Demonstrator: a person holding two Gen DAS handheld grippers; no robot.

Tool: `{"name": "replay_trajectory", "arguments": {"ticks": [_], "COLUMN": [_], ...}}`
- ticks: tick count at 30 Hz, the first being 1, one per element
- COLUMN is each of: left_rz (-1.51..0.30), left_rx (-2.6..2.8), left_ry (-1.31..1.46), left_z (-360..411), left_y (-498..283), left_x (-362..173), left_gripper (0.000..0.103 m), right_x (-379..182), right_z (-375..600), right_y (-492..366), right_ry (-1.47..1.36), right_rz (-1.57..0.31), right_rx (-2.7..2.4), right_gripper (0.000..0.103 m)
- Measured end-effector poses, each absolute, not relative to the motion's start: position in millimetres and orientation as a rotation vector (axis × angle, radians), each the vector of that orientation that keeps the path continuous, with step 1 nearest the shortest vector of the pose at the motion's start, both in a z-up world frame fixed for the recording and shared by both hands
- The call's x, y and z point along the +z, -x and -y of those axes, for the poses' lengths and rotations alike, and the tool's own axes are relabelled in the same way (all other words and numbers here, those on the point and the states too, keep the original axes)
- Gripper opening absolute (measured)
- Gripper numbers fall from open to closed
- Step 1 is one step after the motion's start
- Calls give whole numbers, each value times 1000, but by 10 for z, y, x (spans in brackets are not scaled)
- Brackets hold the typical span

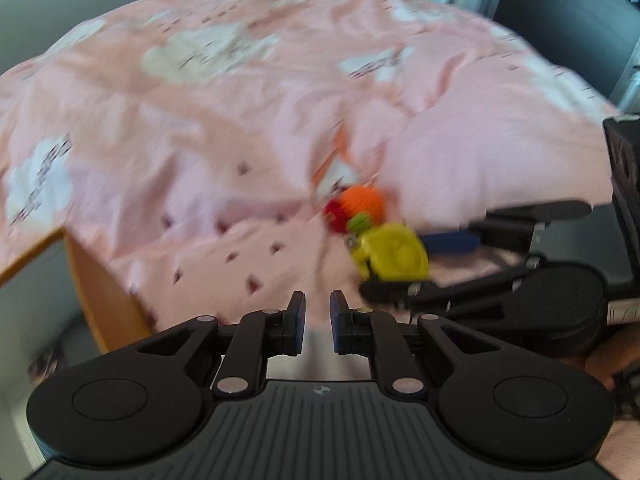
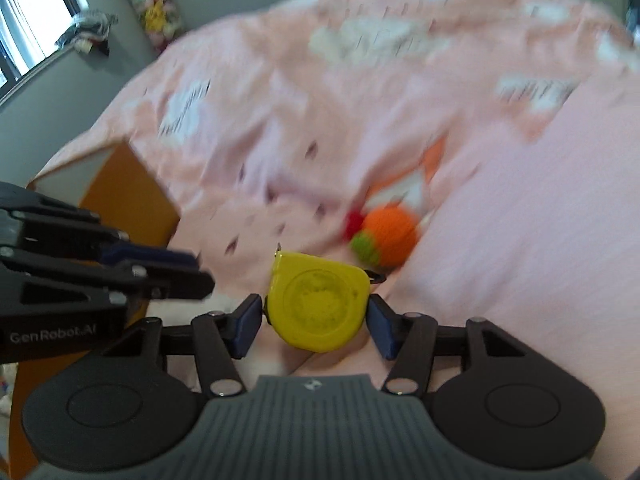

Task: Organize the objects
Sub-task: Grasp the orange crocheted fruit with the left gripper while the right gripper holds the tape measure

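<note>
My right gripper [image 2: 316,314] is shut on a round yellow tape measure [image 2: 318,308], held just above the pink bedcover; in the left wrist view the tape measure [image 1: 394,254] sits between the right gripper's fingers [image 1: 400,292]. An orange knitted ball [image 2: 390,236] with green and red parts lies on the cover just beyond it, also showing in the left wrist view [image 1: 362,202]. An orange and white item [image 2: 416,184] lies behind the ball. My left gripper [image 1: 318,312] is empty with its pads nearly together, low over the bed's near edge; it shows at left in the right wrist view [image 2: 160,268].
A pink bedcover [image 1: 200,120] with white cloud prints fills both views. An orange wooden bed frame corner [image 1: 104,280] shows at the lower left, also in the right wrist view [image 2: 128,192]. A window [image 2: 24,20] and hanging plush toys [image 2: 154,4] are on the far wall.
</note>
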State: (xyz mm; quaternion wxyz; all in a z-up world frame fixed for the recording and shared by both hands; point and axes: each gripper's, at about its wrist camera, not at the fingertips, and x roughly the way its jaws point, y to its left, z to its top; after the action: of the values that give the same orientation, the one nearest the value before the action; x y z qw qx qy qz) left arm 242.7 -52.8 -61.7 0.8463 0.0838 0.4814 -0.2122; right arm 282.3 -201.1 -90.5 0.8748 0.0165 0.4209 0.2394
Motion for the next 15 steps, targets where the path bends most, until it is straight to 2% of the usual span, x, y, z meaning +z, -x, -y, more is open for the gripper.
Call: {"name": "replay_trajectory", "arguments": {"ticks": [2, 4, 6, 9, 15], "left_rz": [-985, -938, -897, -852, -790], "left_rx": [-499, -550, -591, -646, -678], "left_ry": [-187, -238, -301, -412, -588], "left_z": [582, 694, 826, 1019, 1253], "left_y": [-2475, -2510, -2551, -2636, -2832], "left_x": [-567, -551, -584, -718, -1047], "left_gripper": [21, 30, 44, 49, 50], "right_x": [-769, -670, -654, -771, -902], "right_z": [2092, 2186, 2262, 2363, 2453], "right_y": [-2830, -2875, -2959, -3084, -3208], "right_ry": [7, 41, 66, 50, -9], "right_rz": [-800, -744, -734, -775, -828], "right_rx": [437, 380, 335, 296, 273], "right_gripper": [59, 59, 59, 59, 59]}}
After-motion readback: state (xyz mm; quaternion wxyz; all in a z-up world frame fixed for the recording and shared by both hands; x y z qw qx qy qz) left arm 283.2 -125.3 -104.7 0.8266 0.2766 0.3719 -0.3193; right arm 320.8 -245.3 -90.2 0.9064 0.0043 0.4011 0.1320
